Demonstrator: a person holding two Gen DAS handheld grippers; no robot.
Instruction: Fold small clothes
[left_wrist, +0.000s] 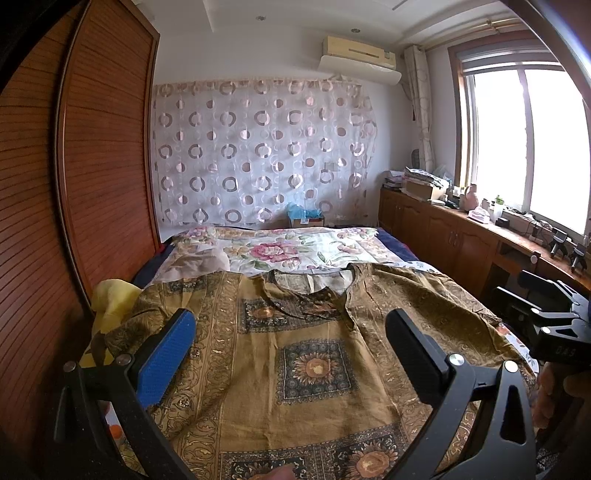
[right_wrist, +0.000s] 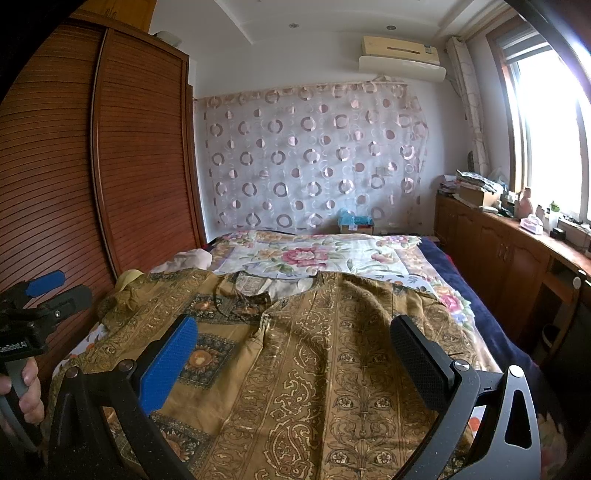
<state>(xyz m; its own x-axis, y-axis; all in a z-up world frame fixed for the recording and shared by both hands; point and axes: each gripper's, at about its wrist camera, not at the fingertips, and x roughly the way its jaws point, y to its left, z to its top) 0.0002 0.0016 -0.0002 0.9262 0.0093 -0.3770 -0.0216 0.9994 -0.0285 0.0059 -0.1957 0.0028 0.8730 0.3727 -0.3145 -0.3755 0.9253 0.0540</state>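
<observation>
Bedroom with a slatted wooden wardrobe (left_wrist: 74, 184) along the left, a sheer curtain with ring print (left_wrist: 258, 155) on the far wall, an air conditioner (left_wrist: 360, 55) above it. Low wooden cabinets (left_wrist: 443, 236) under the window (left_wrist: 524, 140) at right, cluttered with boxes and bottles. Floral bedsheet (left_wrist: 288, 251) over the bed, a cardboard box with blue tissue (left_wrist: 304, 218) at its far end.

Spread flat across the near half of the bed: a brown patterned shirt (left_wrist: 314, 369), neckline away from the cameras, sleeves out to both sides. Thin woven fabric, paisley bands and square sunflower panels, lightly creased. Yellow cloth (left_wrist: 110, 299) bunched just beside its left sleeve, a pale beige cloth (right_wrist: 188, 260) farther back.

Left gripper (left_wrist: 291, 354) hovering over the shirt's chest, jaws spread wide, nothing between them. One finger pad blue and ribbed (left_wrist: 166, 358), the other black and textured. Right gripper (right_wrist: 291, 358) above the shirt's right half, likewise spread wide and empty. Contact with the fabric hard to judge from either view; probably none. Hand (right_wrist: 27, 391) around the left gripper's grey handle at the edge of the right wrist view.
</observation>
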